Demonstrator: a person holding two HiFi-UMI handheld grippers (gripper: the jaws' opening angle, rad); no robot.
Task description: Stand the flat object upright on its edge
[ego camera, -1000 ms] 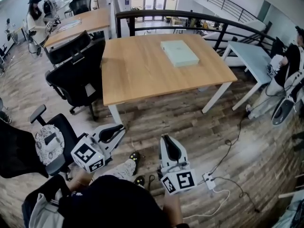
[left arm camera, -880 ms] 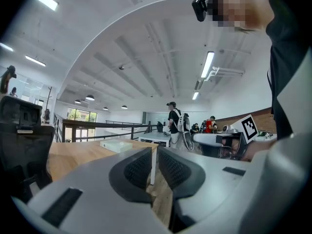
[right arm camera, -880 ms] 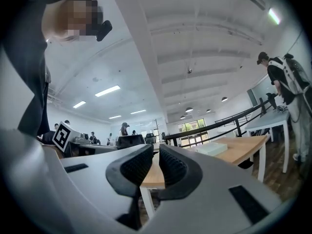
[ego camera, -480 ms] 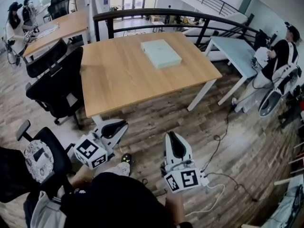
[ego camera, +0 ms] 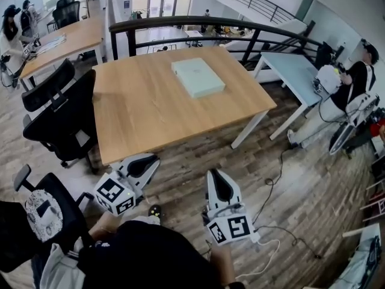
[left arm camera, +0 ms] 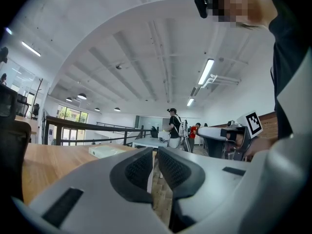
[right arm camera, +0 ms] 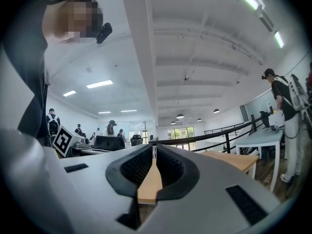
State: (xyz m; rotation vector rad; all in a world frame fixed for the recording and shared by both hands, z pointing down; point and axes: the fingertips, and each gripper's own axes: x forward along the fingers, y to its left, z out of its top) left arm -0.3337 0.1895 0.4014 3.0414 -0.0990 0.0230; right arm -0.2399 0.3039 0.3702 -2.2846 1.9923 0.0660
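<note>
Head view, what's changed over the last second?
The person has stepped closer: the wooden table and the pale flat box on it sit nearer and further left. Nothing was taken hold of. The left gripper and right gripper stay shut and empty, short of the table; the box lies flat.

A flat box [ego camera: 198, 77] lies on the far part of the table [ego camera: 144, 110]; chairs [ego camera: 60, 113] stand left, a railing [ego camera: 180, 24] behind.
</note>
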